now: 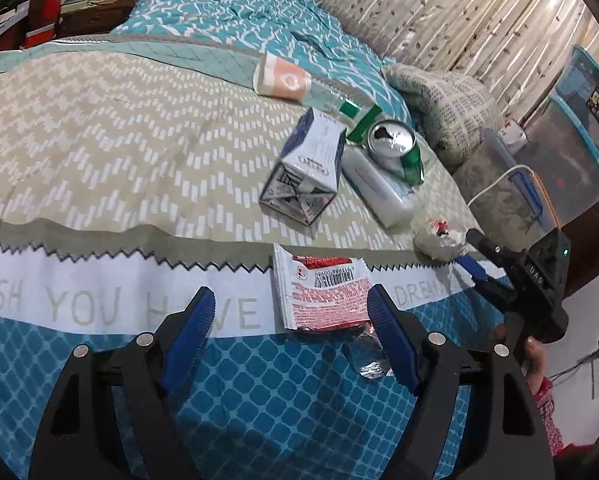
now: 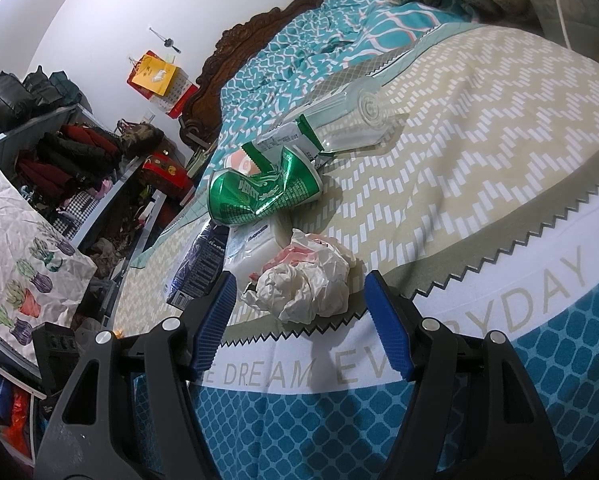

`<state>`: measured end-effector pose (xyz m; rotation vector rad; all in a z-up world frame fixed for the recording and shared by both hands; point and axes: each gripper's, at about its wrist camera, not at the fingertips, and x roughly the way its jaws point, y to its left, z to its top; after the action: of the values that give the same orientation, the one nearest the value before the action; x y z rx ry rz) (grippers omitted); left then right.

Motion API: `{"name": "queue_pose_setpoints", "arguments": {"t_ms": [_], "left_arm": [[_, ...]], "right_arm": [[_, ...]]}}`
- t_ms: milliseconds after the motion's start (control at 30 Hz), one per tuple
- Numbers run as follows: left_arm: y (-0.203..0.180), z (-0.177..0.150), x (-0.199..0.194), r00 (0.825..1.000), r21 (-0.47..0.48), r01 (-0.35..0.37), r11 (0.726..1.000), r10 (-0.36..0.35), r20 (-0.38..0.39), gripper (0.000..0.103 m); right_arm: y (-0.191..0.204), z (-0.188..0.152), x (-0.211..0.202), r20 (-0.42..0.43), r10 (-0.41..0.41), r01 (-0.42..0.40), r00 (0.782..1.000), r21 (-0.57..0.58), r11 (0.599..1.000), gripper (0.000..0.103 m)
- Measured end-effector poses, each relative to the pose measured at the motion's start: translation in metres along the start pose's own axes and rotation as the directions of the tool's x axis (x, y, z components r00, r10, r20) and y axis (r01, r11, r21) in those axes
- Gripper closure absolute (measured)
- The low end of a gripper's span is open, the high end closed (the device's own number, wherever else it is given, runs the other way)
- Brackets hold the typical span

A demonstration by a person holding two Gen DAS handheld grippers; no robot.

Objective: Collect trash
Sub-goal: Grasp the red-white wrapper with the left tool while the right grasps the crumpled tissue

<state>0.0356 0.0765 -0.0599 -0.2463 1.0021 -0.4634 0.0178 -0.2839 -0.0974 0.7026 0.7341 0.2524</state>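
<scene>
While I held both tools over the foot of the bed [image 1: 99,128], my left gripper [image 1: 287,320] had its jaws wide and empty around a flat red-and-white printed wrapper [image 1: 319,292], whose long axis ran away from me across the bedspread's white lettered band. A crinkled bit of silver foil [image 1: 369,356] below it was partly hidden by the right finger. My right gripper [image 2: 301,320] stood equally wide and empty, framing a crumpled white paper wad [image 2: 303,284]. Beyond it lay a crushed green drink can [image 2: 263,196] on its side, mouth toward the left tool, a white soft pack [image 1: 379,184], a blue-and-white carton [image 1: 305,168] and a clear plastic bottle [image 2: 347,116]. The carton's print was too blurred to read.
</scene>
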Motion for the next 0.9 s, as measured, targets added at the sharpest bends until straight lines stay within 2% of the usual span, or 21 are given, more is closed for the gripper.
{"name": "queue_pose_setpoints", "arguments": {"t_ms": [200, 333, 433, 533, 633, 667, 733, 833, 900], "left_arm": [[-0.01, 0.001, 0.015, 1.0, 0.03, -0.012, 0.999, 0.013, -0.024, 0.03], [-0.018, 0.002, 0.02, 0.999, 0.052, -0.025, 0.998, 0.026, -0.027, 0.036], [-0.024, 0.001, 0.023, 0.999, 0.075, -0.04, 0.996, 0.042, -0.027, 0.044], [-0.028, 0.0, 0.026, 0.998, 0.09, -0.054, 0.995, 0.056, -0.025, 0.056], [-0.029, 0.0, 0.03, 0.998, 0.082, -0.044, 0.996, 0.048, -0.038, 0.08], [-0.029, -0.001, 0.032, 0.998, 0.08, -0.042, 0.996, 0.046, -0.045, 0.09], [-0.03, -0.002, 0.033, 0.998, 0.081, -0.045, 0.996, 0.048, -0.041, 0.091], [-0.035, -0.003, 0.03, 0.999, 0.085, -0.03, 0.996, 0.033, -0.031, 0.094], [-0.038, -0.003, 0.027, 1.0, 0.088, -0.018, 0.996, 0.02, -0.021, 0.096]], "right_arm": [[0.001, 0.0, 0.0, 0.0, -0.001, 0.001, 1.0, -0.003, 1.0, 0.035], [0.002, 0.0, 0.0, 0.0, 0.0, 0.0, 1.0, -0.003, 1.0, 0.035], [0.003, 0.0, 0.0, 0.0, 0.0, 0.0, 1.0, -0.004, 1.0, 0.035], [0.005, -0.001, 0.0, -0.001, 0.0, 0.0, 1.0, -0.007, 1.0, 0.035], [0.007, -0.001, 0.001, -0.002, -0.001, 0.001, 1.0, -0.01, 1.0, 0.035], [0.008, -0.001, 0.002, -0.001, -0.003, 0.003, 1.0, -0.011, 1.0, 0.034], [0.007, -0.001, 0.002, -0.001, -0.004, 0.004, 1.0, -0.018, 1.0, 0.034], [0.012, -0.001, 0.004, -0.003, -0.014, 0.014, 1.0, -0.041, 0.999, 0.026], [0.014, -0.001, 0.007, -0.006, -0.028, 0.027, 1.0, -0.053, 0.998, 0.025]]}}
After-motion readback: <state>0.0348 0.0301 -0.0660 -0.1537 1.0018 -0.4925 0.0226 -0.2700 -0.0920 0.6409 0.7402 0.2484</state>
